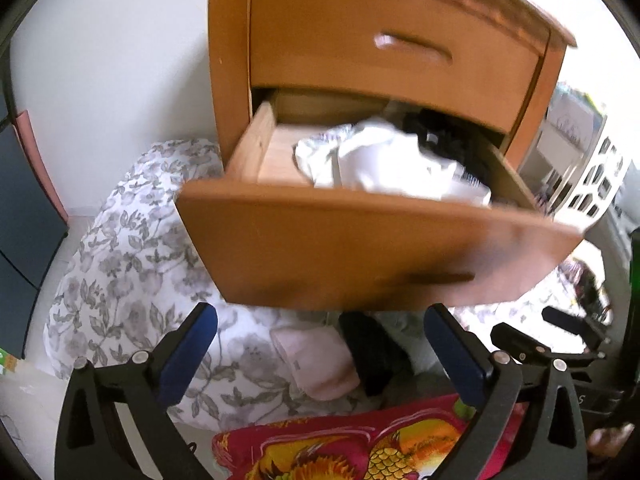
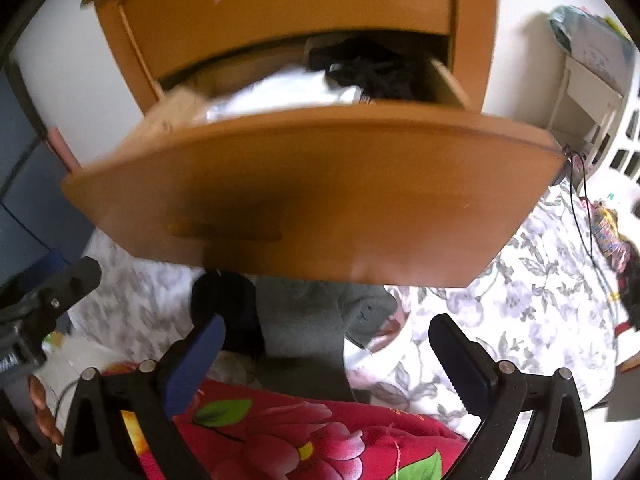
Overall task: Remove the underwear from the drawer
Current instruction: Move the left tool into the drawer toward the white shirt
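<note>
The lower drawer of a wooden nightstand stands pulled out. Inside lies a crumpled heap of white underwear, with black underwear behind it at the right. My left gripper hovers below the drawer front, open, with nothing between its blue pads. My right gripper is likewise below the front, open and holding nothing. Under the drawer, a pink garment, a black one and a grey one lie on the bedding.
The upper drawer is closed. Floral bedding and a red flowered blanket cover the area below. A white laundry basket stands at the right. A dark blue panel lines the left.
</note>
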`<state>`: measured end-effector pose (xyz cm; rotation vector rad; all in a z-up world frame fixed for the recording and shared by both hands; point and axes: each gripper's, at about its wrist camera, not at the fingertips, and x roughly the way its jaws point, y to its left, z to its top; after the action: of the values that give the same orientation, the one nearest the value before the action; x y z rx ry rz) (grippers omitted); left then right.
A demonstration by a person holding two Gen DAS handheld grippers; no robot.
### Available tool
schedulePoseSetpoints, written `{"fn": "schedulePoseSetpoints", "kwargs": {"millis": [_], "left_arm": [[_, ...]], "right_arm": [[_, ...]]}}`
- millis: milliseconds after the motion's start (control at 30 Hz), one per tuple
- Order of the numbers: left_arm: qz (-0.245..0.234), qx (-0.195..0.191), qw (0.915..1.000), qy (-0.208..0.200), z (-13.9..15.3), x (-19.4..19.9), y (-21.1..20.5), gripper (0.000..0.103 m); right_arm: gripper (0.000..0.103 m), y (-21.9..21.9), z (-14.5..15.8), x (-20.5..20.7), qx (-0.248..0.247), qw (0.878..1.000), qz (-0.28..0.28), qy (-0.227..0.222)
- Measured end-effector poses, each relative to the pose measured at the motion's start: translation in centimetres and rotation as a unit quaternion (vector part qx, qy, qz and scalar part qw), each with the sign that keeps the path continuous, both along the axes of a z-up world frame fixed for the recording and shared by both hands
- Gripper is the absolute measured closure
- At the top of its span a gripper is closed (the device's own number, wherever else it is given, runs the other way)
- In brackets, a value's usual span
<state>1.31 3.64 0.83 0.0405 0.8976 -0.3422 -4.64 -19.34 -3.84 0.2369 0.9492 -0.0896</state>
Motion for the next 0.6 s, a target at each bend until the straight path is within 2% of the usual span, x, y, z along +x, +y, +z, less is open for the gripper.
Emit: {"fn": "schedulePoseSetpoints", "kwargs": {"millis": [67, 167, 267, 367, 500, 600], "left_arm": [[0.003, -0.013, 0.9998, -0.017, 1.5, 0.4, 0.6, 0.000], [-0.005, 0.005, 0.9978, -0.067, 3.9, 0.3, 0.7, 0.000], [-0.024, 0.017, 0.9953, -0.092, 6.0, 0.9, 0.3, 0.000], [-0.038, 0.030, 0.9934, -0.104, 7.6, 2.1, -0.3, 0.000], [-0.045, 0.025, 0.9936, -0.101, 9.1, 4.1, -0.9, 0.000], [-0.046, 0.033, 0.9906, -0.124, 10.1, 5.1, -1.8, 0.000]], "right_arm": [[0.000, -0.5, 0.7, -0.4, 0.010, 1.000, -0.011, -0.023], [0.000, -0.8, 1.3, -0.7, 0.021, 0.999, -0.012, -0.038], [0.000, -0.7, 1.7, -1.0, 0.020, 0.999, -0.009, -0.050], [0.000, -0.6, 2.3, -1.2, 0.014, 0.998, -0.004, -0.066], [0.000, -1.1, 2.3, -1.3, 0.042, 0.996, 0.003, -0.074], [0.000, -1.1, 2.3, -1.3, 0.041, 0.996, 0.007, -0.073]]}}
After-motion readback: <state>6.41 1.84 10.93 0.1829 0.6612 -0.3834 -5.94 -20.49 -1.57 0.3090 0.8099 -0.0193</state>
